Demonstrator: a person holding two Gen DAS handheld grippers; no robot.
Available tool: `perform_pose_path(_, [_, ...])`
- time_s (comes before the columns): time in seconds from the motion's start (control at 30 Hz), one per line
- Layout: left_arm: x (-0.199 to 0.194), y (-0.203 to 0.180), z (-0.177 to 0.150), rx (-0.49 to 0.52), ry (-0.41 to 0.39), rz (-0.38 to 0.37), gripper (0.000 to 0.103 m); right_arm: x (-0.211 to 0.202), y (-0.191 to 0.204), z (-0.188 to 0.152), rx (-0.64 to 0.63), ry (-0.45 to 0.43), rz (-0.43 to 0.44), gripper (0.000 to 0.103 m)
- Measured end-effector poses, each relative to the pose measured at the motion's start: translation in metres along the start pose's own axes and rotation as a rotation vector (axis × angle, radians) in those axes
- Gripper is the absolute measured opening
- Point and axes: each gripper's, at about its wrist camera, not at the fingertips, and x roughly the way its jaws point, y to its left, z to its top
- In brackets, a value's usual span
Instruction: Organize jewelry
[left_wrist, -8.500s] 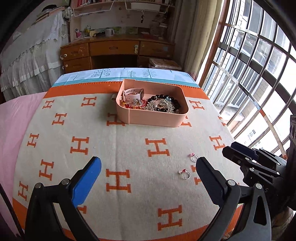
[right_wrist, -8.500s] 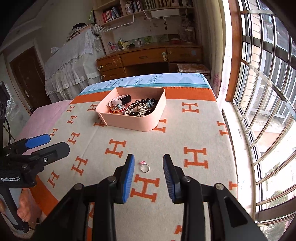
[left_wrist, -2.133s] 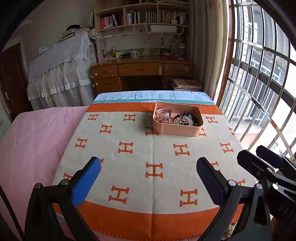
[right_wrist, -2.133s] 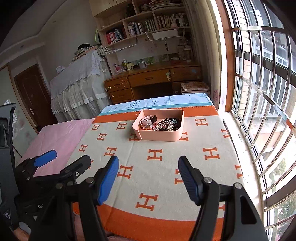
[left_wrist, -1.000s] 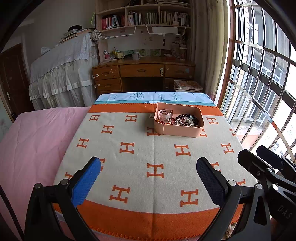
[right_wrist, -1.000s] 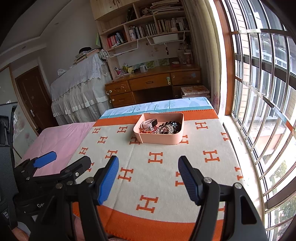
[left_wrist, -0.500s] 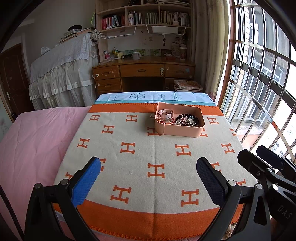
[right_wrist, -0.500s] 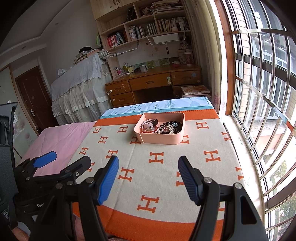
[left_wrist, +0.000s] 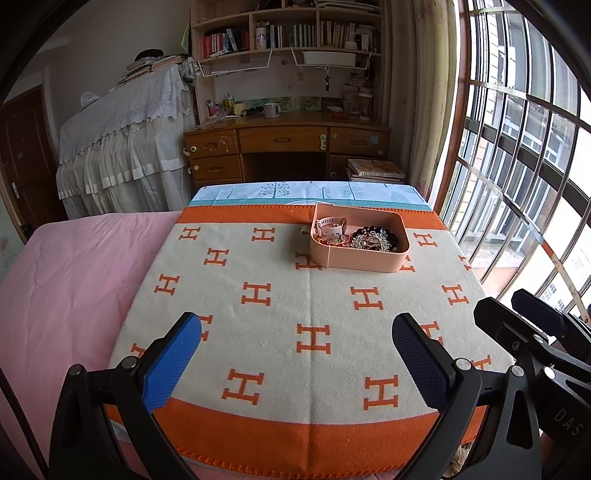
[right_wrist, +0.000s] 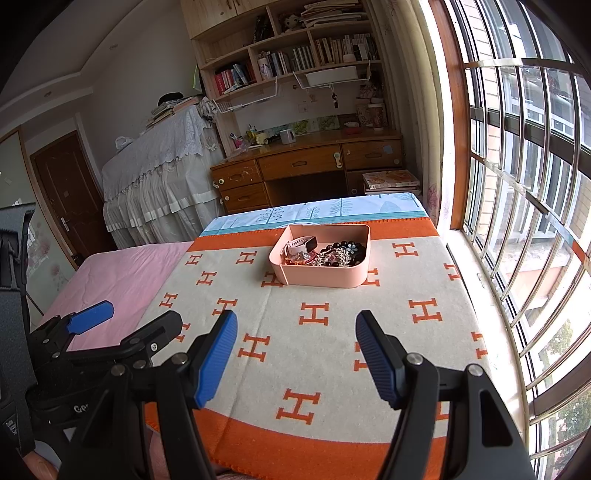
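Because no loose piece shows anywhere on the blanket (left_wrist: 280, 325), we judge the sorting to be complete or very nearly so. All visible jewelry (left_wrist: 373, 239) lies inside the pink tray (left_wrist: 354, 260), which stands on the far part of the blanket, toward the window side. Its contents include a white-strapped watch (right_wrist: 301, 245), dark beads and a silvery piece; smaller items cannot be told apart at this range.

We hold the left gripper (left_wrist: 295, 354) with its fingers wide apart and nothing between them. The right gripper (right_wrist: 295, 350) likewise has its fingers spread, with only bare blanket showing in the gap. Both hang over the near edge of the bed, well apart from the tray.

One small pale object (left_wrist: 303, 232) lies just beside the tray's left wall; we cannot tell whether it is jewelry. If it is, placing it in the tray is the only step left. Otherwise, nothing remains to be picked up.
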Motion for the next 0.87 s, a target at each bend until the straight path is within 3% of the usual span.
perform_pose_path(0.87, [0.012, 0.010, -0.004, -0.027, 0.042, -0.019, 0.102, 0.013, 0.014, 0.000, -0.008, 0.040, -0.007, 0.067])
